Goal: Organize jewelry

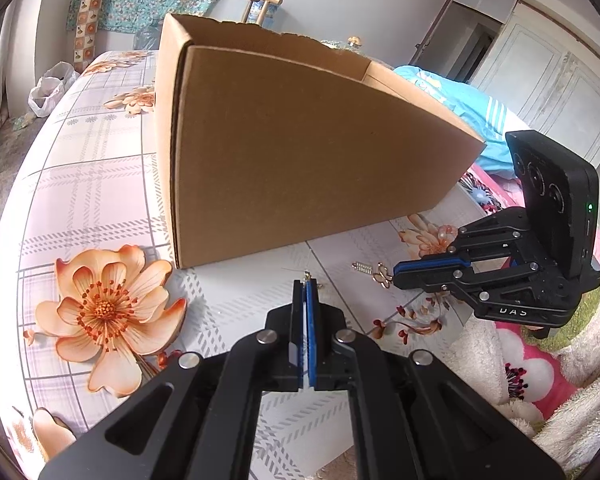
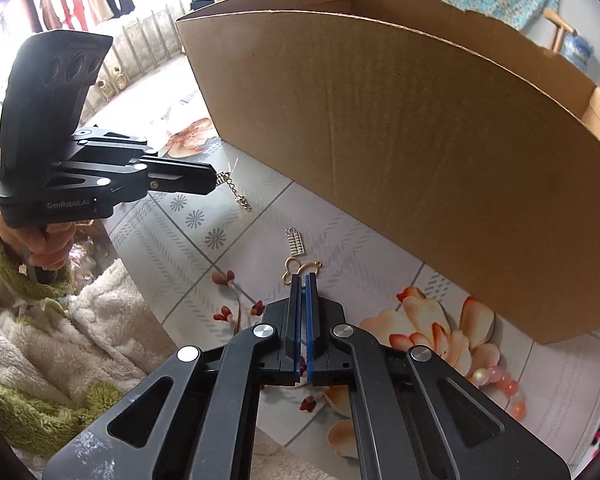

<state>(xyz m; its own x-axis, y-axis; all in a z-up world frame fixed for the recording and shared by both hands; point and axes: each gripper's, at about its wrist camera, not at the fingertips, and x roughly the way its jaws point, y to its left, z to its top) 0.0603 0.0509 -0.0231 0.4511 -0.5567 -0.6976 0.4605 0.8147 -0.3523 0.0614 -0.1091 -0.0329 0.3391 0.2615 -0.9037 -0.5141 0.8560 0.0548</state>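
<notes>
Pinching gold pendant point(image 2: 300, 270), apparently, right tongs point(image 2: 304, 276).

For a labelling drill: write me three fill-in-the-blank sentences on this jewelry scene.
The left gripper is shut on a thin gold ____ with a clasp.
The right gripper is shut on a gold charm shaped like a ____.
The small silver ladder-like charm lies loose, held by ____ gripper.
Missing: chain; butterfly; neither.

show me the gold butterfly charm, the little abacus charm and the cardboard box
gold butterfly charm point(image 2: 290, 271), right wrist view, on its looped wing just ahead of the tongs.
abacus charm point(image 2: 295, 242), right wrist view, middle of its beaded frame.
cardboard box point(image 1: 300, 152), left wrist view, centre of the near side wall.
</notes>
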